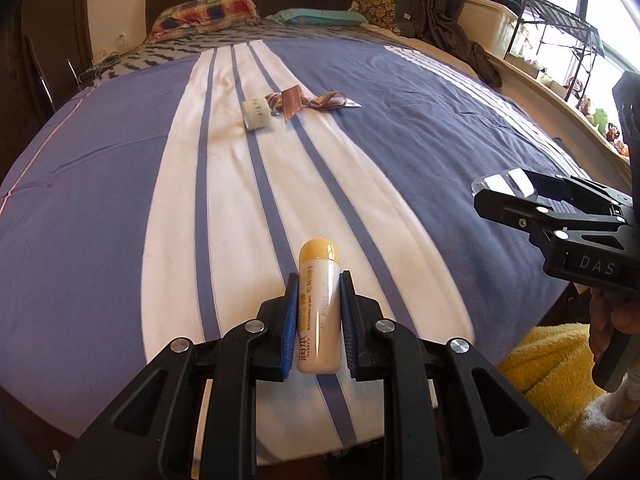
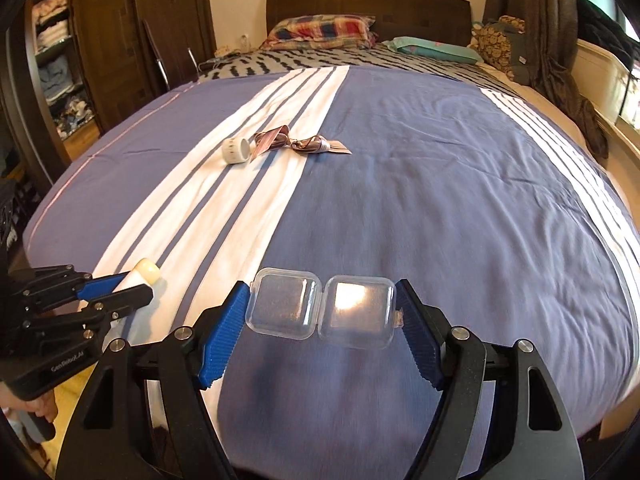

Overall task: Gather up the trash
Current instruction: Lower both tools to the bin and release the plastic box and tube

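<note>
The lip-balm tube (image 1: 319, 316) sits lengthwise in the left claw (image 1: 319, 320), pads clamped on its sides, above the bed (image 1: 420, 128). The right claw (image 2: 322, 312) grips the opened clear case (image 2: 322, 307) end to end. A paper roll (image 2: 236, 151) and wrappers (image 2: 300, 143) lie farther up, likely next.
</note>
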### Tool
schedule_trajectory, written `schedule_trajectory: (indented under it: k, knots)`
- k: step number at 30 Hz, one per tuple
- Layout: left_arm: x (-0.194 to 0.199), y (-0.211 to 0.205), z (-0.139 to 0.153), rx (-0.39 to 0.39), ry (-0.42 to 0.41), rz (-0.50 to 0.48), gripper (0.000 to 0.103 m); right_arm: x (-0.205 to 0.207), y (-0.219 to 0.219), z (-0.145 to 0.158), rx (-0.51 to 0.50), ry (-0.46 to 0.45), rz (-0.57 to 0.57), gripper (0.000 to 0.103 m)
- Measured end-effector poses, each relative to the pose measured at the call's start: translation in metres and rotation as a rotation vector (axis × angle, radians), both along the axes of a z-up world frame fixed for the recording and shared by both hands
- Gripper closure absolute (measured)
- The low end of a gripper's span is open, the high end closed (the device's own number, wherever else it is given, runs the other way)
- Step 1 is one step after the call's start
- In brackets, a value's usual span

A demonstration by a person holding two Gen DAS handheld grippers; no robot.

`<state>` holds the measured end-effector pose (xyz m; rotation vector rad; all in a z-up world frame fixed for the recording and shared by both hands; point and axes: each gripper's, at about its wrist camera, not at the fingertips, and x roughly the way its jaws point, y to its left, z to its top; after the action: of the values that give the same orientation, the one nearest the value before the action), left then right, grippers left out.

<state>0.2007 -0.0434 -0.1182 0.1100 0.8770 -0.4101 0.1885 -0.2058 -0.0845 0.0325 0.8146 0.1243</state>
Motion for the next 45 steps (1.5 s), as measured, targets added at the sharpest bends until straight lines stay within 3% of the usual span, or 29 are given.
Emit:
schedule_trajectory:
  k: [7,14,28,45]
  knots:
    - [-0.05,0.002,0.021,-0.019,-0.05,-0.014,0.085,-0.05,-0.006,0.007,0.042,-0.036,-0.007,0.029]
    - [-0.091,0.004,0.01,-0.049,-0.032,-0.032,0.085,-0.095,-0.005,-0.001,0.067,-0.035,0.002,0.029]
    - [-0.143,0.012,-0.047,-0.026,0.083,-0.05,0.085,-0.146,-0.002,-0.049,0.089,0.061,-0.002,0.029]
    - [-0.146,0.001,-0.127,0.019,0.277,-0.072,0.085,-0.149,0.017,-0.114,0.116,0.236,0.024,0.029]
